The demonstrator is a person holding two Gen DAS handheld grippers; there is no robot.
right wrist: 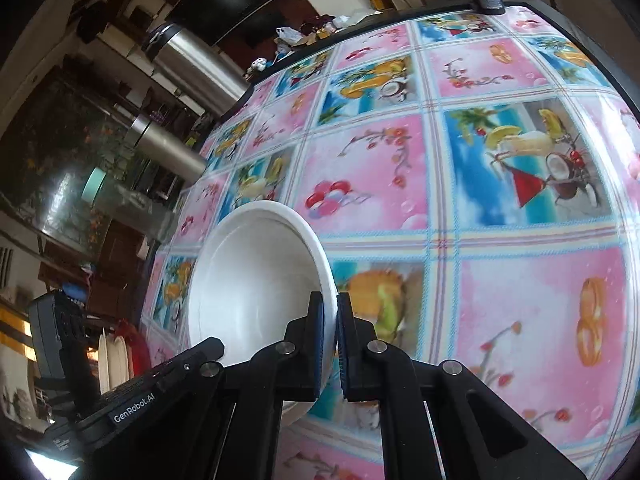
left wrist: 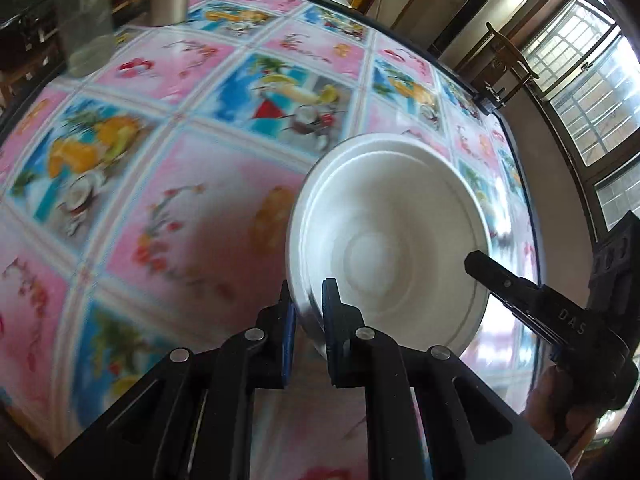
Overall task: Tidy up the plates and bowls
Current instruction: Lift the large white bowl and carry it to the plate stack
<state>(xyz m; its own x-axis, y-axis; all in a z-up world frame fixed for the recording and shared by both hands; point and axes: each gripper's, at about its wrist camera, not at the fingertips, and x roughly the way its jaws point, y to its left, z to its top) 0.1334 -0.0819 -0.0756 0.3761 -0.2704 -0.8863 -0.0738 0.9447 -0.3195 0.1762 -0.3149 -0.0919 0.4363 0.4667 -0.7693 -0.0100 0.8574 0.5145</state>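
The white bowl looks smooth and glossy, like plastic or glazed ceramic. The bench wears a shiny printed oilcloth that catches reflections. Both flasks look like brushed metal. The right gripper is matt black plastic with blue pads.

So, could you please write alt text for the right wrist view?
The right gripper pinches the rim of a white bowl, held tilted over a table with a pink and blue fruit-pattern cloth. Two steel flasks stand at the far edge.
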